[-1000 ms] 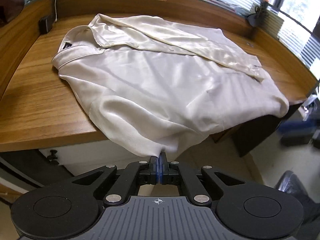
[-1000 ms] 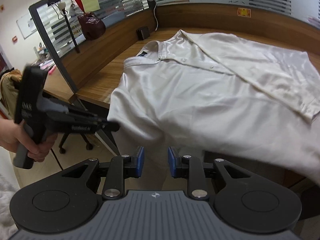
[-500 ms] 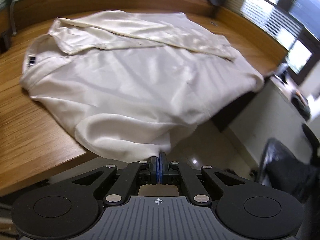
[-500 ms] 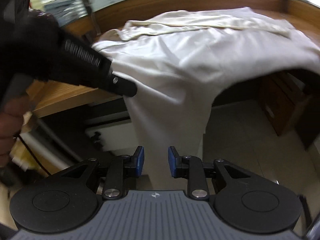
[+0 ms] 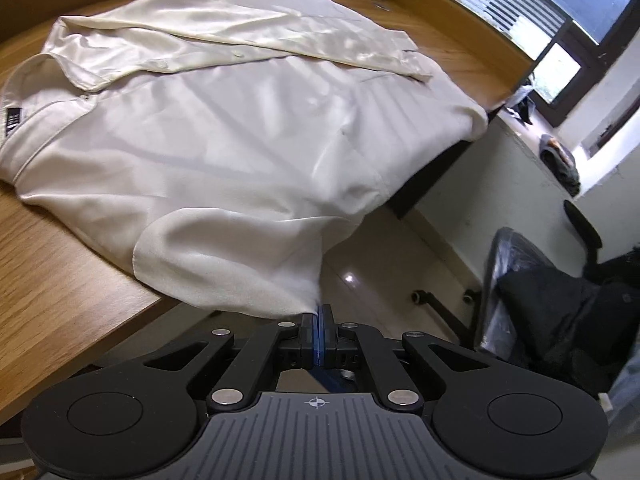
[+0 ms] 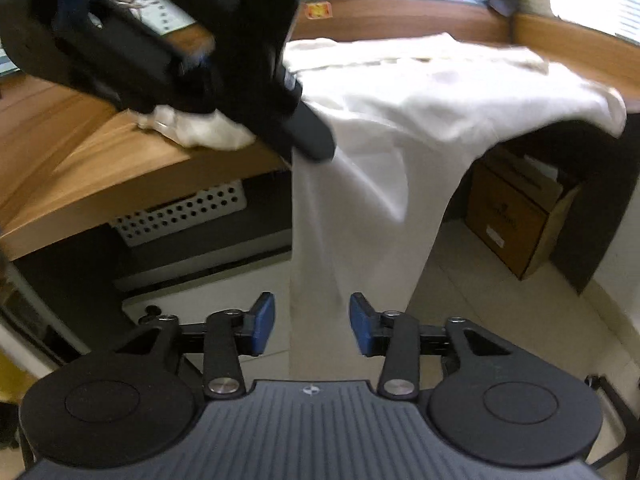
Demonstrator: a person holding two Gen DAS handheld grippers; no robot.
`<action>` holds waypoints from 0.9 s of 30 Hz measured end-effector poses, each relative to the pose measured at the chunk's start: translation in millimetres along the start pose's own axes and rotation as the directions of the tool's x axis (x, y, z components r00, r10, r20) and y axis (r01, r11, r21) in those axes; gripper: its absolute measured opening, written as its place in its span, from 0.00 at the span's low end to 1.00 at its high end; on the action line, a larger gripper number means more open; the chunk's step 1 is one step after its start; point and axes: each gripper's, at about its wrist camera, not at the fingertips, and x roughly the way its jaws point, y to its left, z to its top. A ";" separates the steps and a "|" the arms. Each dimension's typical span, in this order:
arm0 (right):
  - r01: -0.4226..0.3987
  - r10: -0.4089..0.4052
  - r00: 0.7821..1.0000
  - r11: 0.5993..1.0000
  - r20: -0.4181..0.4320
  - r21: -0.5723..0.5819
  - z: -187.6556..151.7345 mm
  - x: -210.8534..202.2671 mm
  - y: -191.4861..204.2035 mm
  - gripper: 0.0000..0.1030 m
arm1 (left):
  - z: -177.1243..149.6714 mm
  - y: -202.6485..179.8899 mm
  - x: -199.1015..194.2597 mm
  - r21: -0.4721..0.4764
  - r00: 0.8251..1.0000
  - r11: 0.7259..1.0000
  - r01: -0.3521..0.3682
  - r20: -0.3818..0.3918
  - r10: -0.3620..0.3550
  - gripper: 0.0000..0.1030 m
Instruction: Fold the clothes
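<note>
Wooden desk (image 5: 60, 292) with a raised back rail carried the shirt (image 5: 224, 136), a cream button-up laid flat, collar at far left and hem toward the right corner. One sleeve (image 5: 280, 36) lay folded across the far side of the body. The shirt's long axis ran left to right along the desk. Its near part overran the desk's near edge.

The left gripper (image 5: 319, 322) sat just off that near edge, pads pressed together on a point of the overhanging fabric, which rose from the pinch up onto the desk. In the right wrist view, a second length of fabric (image 6: 352, 216), probably the other sleeve, hung straight down from the edge toward the floor. The right gripper (image 6: 312, 330) was below desk level with its pads spread; the hanging fabric passed through the gap, but contact with either pad could not be confirmed. The left gripper (image 6: 168, 40) appeared there as a dark blurred mass up and left, above the hanging length.

Judgement: the coming move turned on the hanging length lying directly ahead of the right gripper, so that arm was the nearer one to take it. Any fold would carry fabric away from the person, up and over the near edge onto the body.

Open room: bare desk left of the shirt and floor beneath the overhang. A box (image 6: 516, 216) stood under the desk at right, and a chair (image 5: 560, 296) stood right of the left gripper.
</note>
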 end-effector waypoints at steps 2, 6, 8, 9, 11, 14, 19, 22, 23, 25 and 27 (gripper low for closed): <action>0.029 -0.028 0.999 0.999 -0.019 0.028 -4.1 15.9 2.5 0.49 | 2.6 -0.5 0.0 -0.002 1.000 1.000 0.003 -0.002 -0.003 0.03; 0.095 -0.087 0.993 0.989 -0.074 0.113 -18.5 50.3 -1.1 0.49 | 10.0 -6.4 -2.1 0.046 1.000 0.999 0.000 0.015 -0.001 0.03; 0.127 -0.114 0.988 0.983 -0.101 0.135 -27.8 65.7 -4.2 0.49 | 13.7 -7.6 -3.4 0.061 1.000 0.998 0.000 0.021 -0.001 0.03; 0.143 -0.128 0.985 0.981 -0.115 0.134 -32.6 73.4 -5.4 0.49 | 15.4 -7.5 -4.0 0.065 1.000 0.998 0.001 0.021 -0.003 0.03; 0.174 -0.155 0.978 0.976 -0.140 0.134 -40.8 86.9 -9.4 0.49 | 17.0 -7.1 -6.9 0.069 1.000 0.998 0.001 0.027 -0.003 0.03; 0.209 -0.184 0.966 0.970 -0.181 0.126 -51.9 103.5 -16.3 0.41 | 17.4 -5.4 -12.9 0.068 0.999 0.998 0.004 0.035 -0.007 0.03; 0.204 -0.182 0.953 0.977 -0.242 0.068 -71.6 113.5 -25.0 0.05 | 17.1 -1.1 -19.8 0.053 0.999 0.999 0.003 0.050 -0.006 0.03; 0.236 -0.217 0.949 0.970 -0.228 0.062 -75.7 95.1 -39.6 0.01 | 15.7 1.8 -23.5 0.051 0.998 0.999 -0.001 0.057 -0.001 0.03; 0.250 -0.232 0.949 0.966 -0.212 0.062 -74.7 85.7 -44.2 0.01 | 15.2 3.1 -25.5 0.048 0.998 0.999 -0.006 0.066 0.002 0.03; 0.281 -0.266 0.947 0.958 -0.182 0.062 -75.9 63.3 -53.8 0.01 | 14.4 8.0 -28.8 0.022 0.997 1.000 -0.008 0.077 0.006 0.03; 0.313 -0.299 0.942 0.946 -0.154 0.077 -75.5 37.6 -64.4 0.01 | 12.5 11.4 -31.0 0.010 0.997 1.000 -0.002 0.076 0.002 0.03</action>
